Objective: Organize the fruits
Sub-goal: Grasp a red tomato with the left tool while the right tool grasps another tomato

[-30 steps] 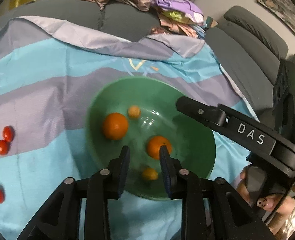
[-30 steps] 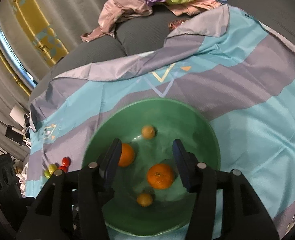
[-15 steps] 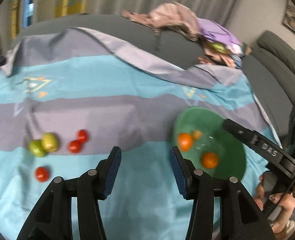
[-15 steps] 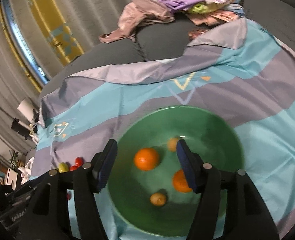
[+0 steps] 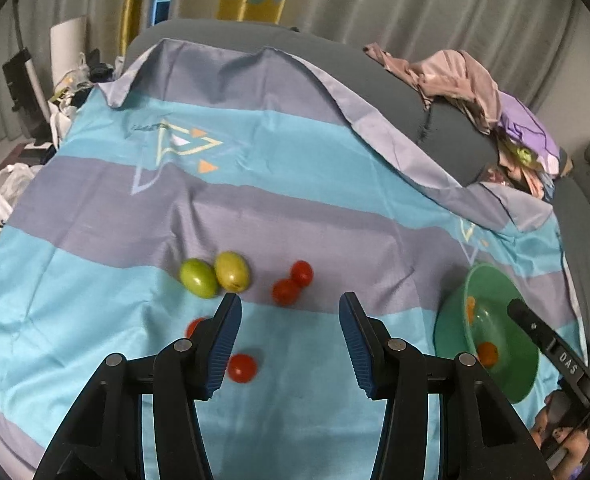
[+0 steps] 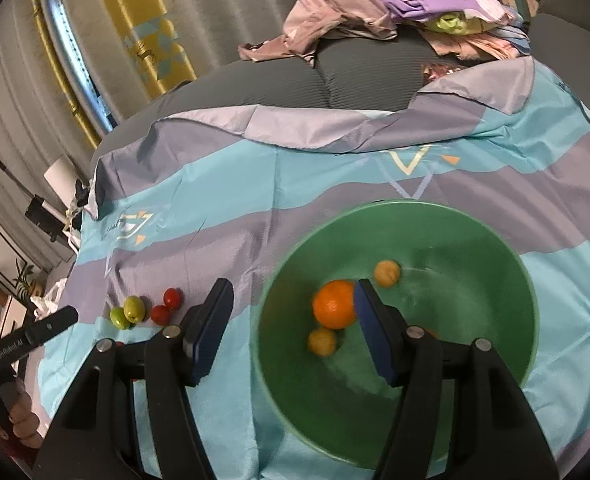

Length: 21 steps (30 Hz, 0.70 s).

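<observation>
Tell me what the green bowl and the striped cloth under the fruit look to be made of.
Green bowl: probably plastic, smooth and slightly glossy; it has a thin even rim and soft pale glints on the inner wall. Striped cloth: thin woven fabric, perhaps a synthetic sheet with a faint sheen; it creases finely and its edge folds over the grey sofa cushion.

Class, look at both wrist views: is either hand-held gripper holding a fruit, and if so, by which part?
Nothing is held. The left hand-held gripper stands open above the striped cloth; the right hand-held gripper stands open over the green bowl's rim.
</observation>
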Each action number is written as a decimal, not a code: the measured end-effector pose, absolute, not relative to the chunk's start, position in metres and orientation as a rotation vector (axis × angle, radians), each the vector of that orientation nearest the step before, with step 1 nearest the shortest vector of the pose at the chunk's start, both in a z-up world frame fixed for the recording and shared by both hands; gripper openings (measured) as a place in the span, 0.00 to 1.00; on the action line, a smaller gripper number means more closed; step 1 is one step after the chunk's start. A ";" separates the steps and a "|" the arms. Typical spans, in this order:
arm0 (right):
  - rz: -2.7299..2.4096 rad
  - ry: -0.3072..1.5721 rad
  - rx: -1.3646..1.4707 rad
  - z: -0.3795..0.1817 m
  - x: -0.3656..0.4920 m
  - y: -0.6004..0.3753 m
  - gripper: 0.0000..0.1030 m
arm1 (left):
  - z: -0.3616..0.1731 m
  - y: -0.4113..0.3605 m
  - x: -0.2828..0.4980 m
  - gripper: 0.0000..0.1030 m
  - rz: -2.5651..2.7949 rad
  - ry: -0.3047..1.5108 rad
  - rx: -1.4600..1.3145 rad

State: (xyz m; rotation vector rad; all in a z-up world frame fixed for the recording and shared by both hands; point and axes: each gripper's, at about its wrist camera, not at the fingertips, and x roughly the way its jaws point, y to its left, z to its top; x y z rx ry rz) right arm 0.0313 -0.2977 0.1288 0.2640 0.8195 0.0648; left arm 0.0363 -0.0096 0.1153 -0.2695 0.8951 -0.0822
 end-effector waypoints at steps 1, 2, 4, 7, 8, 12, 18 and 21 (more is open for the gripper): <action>0.074 0.822 0.258 0.128 0.032 -0.294 0.61 | 0.115 -0.008 0.037 0.48 -0.076 0.897 -0.271; 0.079 0.824 0.255 0.128 0.032 -0.292 0.61 | 0.115 -0.005 0.036 0.48 -0.073 0.898 -0.272; 0.101 0.828 0.248 0.128 0.033 -0.284 0.61 | 0.115 0.001 0.038 0.48 -0.074 0.895 -0.278; 0.134 0.840 0.242 0.126 0.036 -0.271 0.61 | 0.110 0.010 0.042 0.48 -0.048 0.911 -0.289; 0.146 0.842 0.243 0.125 0.036 -0.268 0.61 | 0.109 0.012 0.043 0.48 -0.049 0.914 -0.293; 0.217 0.870 0.265 0.121 0.042 -0.250 0.61 | 0.105 0.026 0.048 0.48 -0.054 0.921 -0.321; 0.297 0.931 0.292 0.115 0.062 -0.221 0.61 | 0.091 0.041 0.059 0.48 -0.037 0.957 -0.348; 0.343 0.971 0.322 0.110 0.079 -0.205 0.62 | 0.081 0.049 0.066 0.48 -0.041 0.990 -0.378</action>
